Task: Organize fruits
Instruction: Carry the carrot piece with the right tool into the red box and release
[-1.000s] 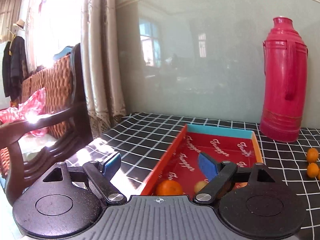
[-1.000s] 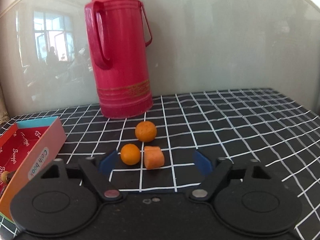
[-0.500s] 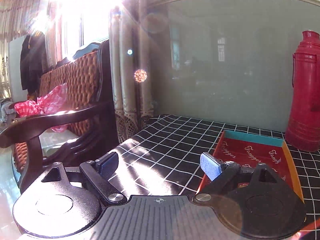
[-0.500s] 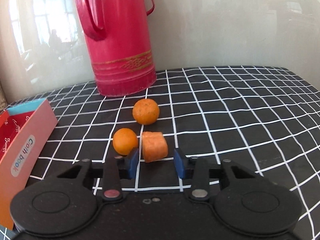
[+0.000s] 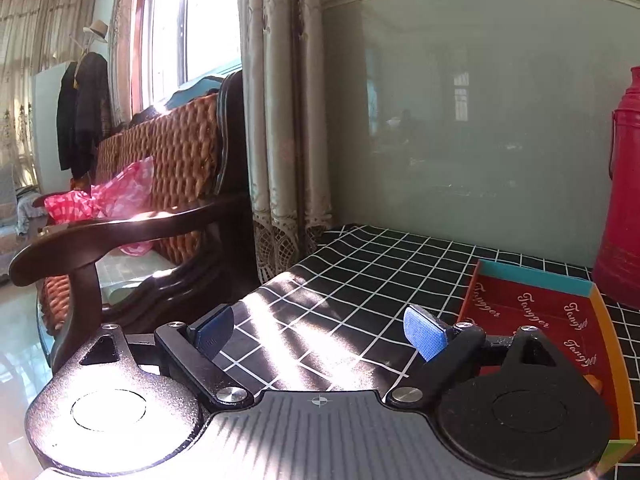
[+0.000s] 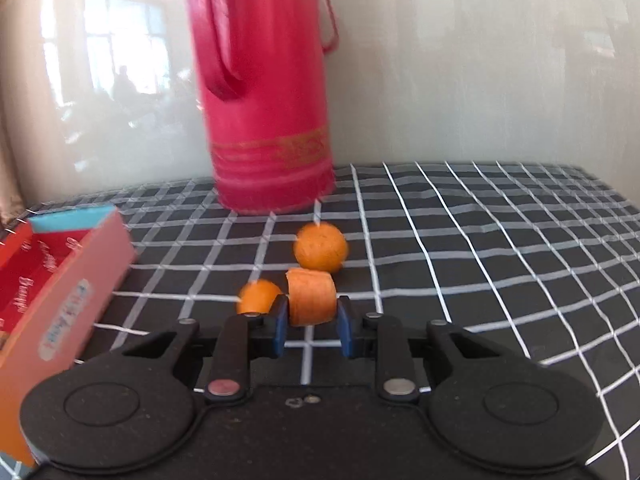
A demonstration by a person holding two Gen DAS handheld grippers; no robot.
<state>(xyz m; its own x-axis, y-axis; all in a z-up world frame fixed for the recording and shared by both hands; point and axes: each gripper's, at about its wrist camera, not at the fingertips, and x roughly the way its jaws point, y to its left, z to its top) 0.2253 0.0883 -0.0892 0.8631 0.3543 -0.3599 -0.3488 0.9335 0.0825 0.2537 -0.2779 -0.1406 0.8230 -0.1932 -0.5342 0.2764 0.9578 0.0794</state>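
Your table (image 5: 360, 280) wears a black cloth with a white grid, and it runs back to a glossy grey-green wall panel. Off its left edge stands a dark wooden armchair (image 5: 160, 208) with a woven rattan back, a pink plastic bag (image 5: 108, 196) lying on its seat. A tall red thermos flask (image 6: 264, 92) stands upright at the back of the table, its handle facing the camera.

Left of the flask sits the red cardboard tray (image 6: 68, 280) with a light blue end wall; in your left view its far right corner lies close to the flask's base.

Your left gripper (image 5: 320, 328) hangs over the bare cloth just left of the tray, its blue pads spread wide with nothing between them.

Your right gripper (image 6: 311, 320) pinches an orange, block-shaped fruit piece (image 6: 311, 298) between its blue pads, well right of the tray. A small round orange (image 6: 258, 296) sits just to the left of the piece, partly hidden by the left finger. A larger round orange (image 6: 320, 247) rests on the cloth just behind it, in front of the flask.
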